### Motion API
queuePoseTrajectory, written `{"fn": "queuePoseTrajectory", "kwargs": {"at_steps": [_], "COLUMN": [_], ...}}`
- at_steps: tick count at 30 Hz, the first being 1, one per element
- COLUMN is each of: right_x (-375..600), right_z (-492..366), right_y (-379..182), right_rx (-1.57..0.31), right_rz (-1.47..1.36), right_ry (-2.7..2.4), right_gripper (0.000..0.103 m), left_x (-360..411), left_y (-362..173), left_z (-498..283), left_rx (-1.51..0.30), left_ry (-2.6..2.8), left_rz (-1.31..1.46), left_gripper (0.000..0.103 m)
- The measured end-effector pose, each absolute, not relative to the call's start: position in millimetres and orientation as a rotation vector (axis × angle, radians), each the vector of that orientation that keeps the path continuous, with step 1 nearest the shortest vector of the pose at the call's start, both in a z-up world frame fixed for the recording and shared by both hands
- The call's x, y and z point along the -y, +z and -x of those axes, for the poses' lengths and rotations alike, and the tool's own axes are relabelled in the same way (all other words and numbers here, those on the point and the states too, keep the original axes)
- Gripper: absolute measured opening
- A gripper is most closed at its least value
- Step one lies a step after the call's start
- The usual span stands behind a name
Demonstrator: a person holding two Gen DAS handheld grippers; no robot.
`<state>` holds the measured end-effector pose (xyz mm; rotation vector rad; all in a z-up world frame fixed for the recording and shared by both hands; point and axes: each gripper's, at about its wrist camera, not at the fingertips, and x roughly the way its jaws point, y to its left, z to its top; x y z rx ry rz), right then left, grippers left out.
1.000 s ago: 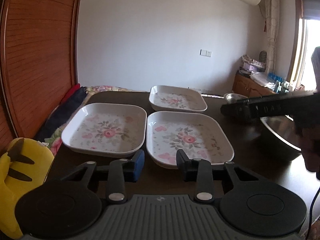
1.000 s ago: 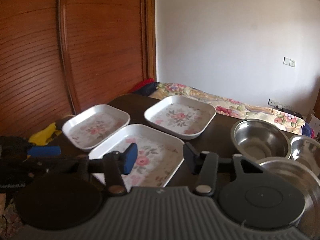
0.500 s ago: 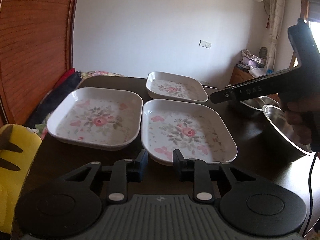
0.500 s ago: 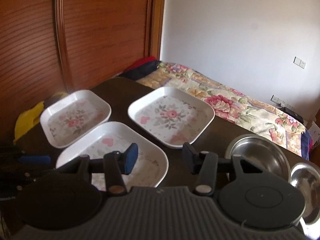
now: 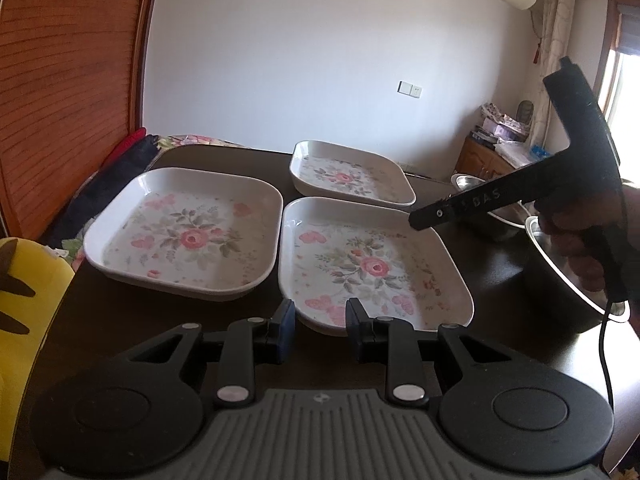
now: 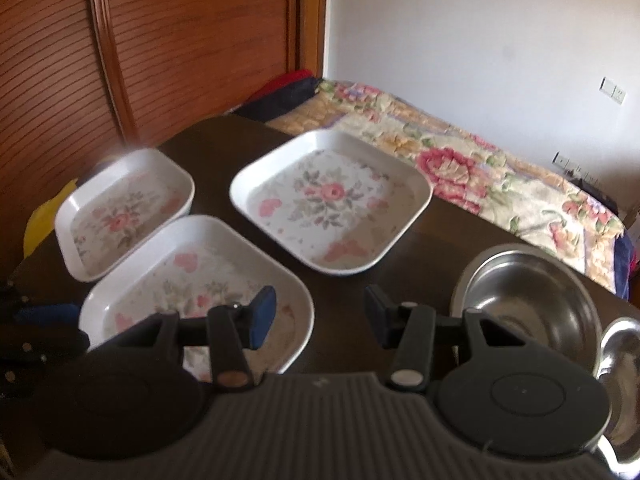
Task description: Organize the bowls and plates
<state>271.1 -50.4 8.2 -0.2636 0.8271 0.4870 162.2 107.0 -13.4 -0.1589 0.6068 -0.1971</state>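
Observation:
Three white square floral plates lie on the dark table: a left plate (image 5: 188, 232) (image 6: 124, 212), a near plate (image 5: 372, 264) (image 6: 192, 280) and a far plate (image 5: 348, 172) (image 6: 328, 200). My left gripper (image 5: 320, 318) is low at the near plate's front corner, its jaws narrow and either side of that corner, pads not pressing. My right gripper (image 6: 318, 314) hovers open over the near plate's right edge, holding nothing. A hand (image 5: 580, 240) grips its handle. Steel bowls (image 6: 528, 292) (image 5: 568, 280) stand to the right.
A yellow soft thing (image 5: 24, 280) sits off the table's left edge. A bed with a floral quilt (image 6: 480, 168) lies beyond the table's far side, next to a wooden slatted door (image 6: 160, 40). A second steel bowl (image 6: 624, 344) is at the far right.
My left gripper's jaws have narrowed and come up to the near plate's corner. The right gripper has moved in over the plates and tipped further down.

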Motion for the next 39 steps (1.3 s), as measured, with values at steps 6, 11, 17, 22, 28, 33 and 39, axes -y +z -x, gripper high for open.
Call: {"fn": "queuePoseTrajectory", "kwargs": {"at_steps": [6, 11, 17, 22, 28, 33, 39], "right_x": [49, 47, 41, 39, 45, 53, 60], "right_z": [-276, -279, -280, -281, -279, -273, -260], "right_y": [2, -3, -5, -4, -4, -2, 8], "right_rx": [-0.863, -0.884, -0.903, -0.931, -0.926, -0.905, -0.865], "right_rz": [0.265, 0.280, 0.314, 0.327, 0.305, 0.267, 0.237], "right_ry": [0.501, 0.506, 0.509, 0.544, 0.534, 0.525, 0.512], "right_gripper": [0.048, 0.044, 0.030, 0.022, 0.010, 0.009, 0.010], "left_x": [-108, -108, -109, -110, -108, -104, -102], "left_y": [-14, -16, -19, -21, -22, -19, -13], "left_z": [-163, -166, -169, -171, -167, -159, -147], "left_rx": [-0.606, -0.606, -0.607, -0.612, -0.589, -0.562, -0.544], "left_ry": [-0.200, -0.197, -0.192, -0.189, -0.163, -0.159, -0.161], "left_rz": [0.170, 0.179, 0.194, 0.202, 0.187, 0.177, 0.171], "left_gripper": [0.058, 0.058, 0.058, 0.059, 0.053, 0.048, 0.047]}}
